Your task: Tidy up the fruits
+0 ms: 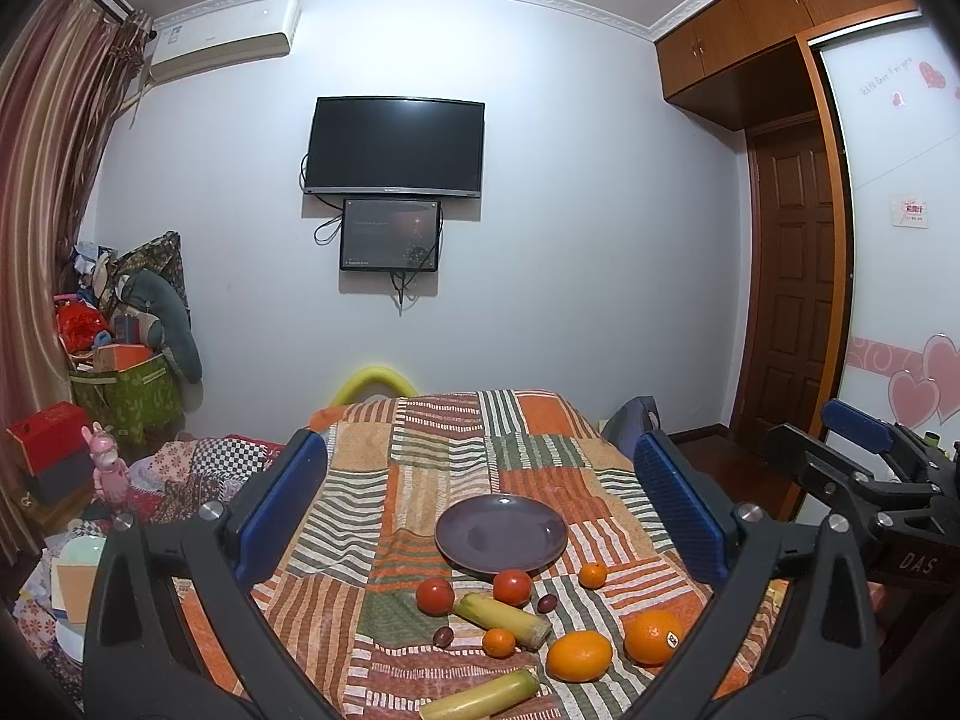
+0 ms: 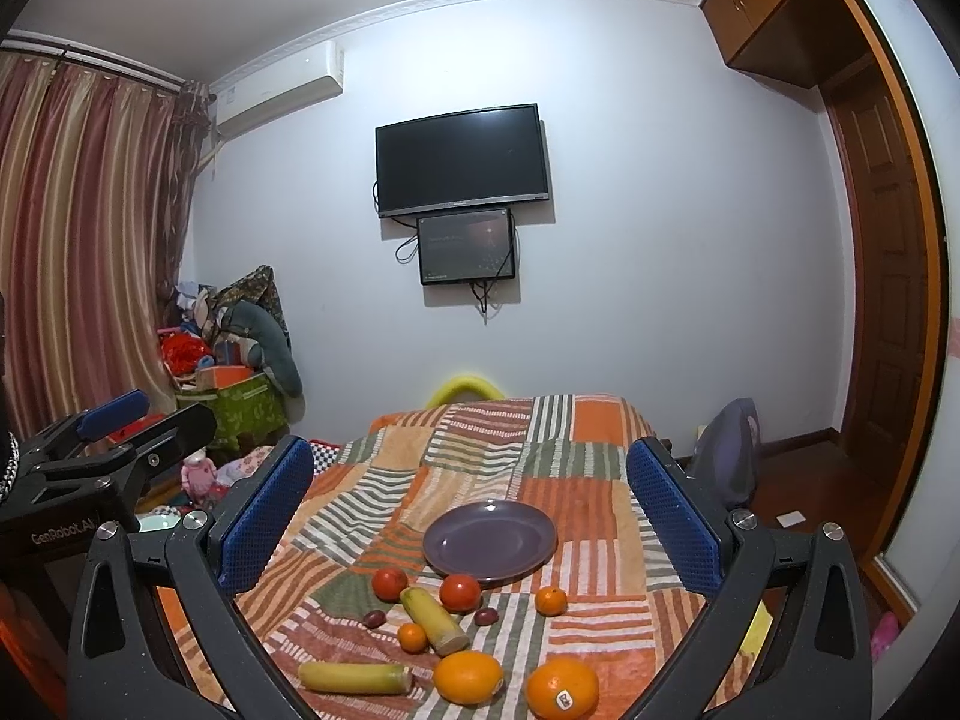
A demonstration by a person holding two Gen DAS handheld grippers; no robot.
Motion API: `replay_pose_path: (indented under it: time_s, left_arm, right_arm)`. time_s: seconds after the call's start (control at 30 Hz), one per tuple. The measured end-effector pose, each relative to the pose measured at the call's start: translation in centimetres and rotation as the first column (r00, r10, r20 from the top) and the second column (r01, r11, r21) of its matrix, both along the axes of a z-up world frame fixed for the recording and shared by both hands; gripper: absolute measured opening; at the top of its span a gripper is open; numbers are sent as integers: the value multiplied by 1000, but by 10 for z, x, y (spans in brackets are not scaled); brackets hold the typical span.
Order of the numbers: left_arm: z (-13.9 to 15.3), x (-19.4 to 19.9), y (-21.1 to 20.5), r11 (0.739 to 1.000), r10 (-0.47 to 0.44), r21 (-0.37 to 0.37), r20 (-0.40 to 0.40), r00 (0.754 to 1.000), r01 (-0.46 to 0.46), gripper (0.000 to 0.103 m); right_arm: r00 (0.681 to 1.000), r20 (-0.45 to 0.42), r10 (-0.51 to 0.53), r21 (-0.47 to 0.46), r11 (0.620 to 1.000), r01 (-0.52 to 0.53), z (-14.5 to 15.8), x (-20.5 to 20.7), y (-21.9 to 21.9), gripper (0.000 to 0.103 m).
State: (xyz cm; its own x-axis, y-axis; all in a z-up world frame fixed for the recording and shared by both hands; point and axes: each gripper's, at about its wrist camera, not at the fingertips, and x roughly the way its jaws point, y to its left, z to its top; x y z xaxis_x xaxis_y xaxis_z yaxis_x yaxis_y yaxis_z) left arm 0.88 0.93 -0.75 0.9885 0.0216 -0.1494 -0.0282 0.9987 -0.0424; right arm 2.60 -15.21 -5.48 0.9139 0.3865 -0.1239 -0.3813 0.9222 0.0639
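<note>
Here both the left gripper (image 1: 480, 498) and right gripper (image 2: 471, 498) hover with fingers spread wide, holding nothing. The fruits (image 2: 460, 592) cluster just in front of the purple plate (image 2: 489, 540), whose far side borders open patchwork cloth (image 2: 480, 438).

We read "GenRobot.AI" on the left gripper (image 2: 114, 420) body, "DAS" on the right gripper (image 1: 852, 438) body, and "R" on an orange's sticker (image 2: 563, 701).

sugarcane piece (image 1: 480, 696): near end cut by bottom edge | small dark fruits (image 2: 373, 618): too small to identify
</note>
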Motion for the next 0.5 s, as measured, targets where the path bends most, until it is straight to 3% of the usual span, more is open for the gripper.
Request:
replay_pose_path:
  time_s: [0.5]
  left_arm:
    - [-4,8,0,999,-30,-18,-29,999,30,103]
  right_arm:
    - [1000,-10,12,-7,1000,-12,-3,4,0,103]
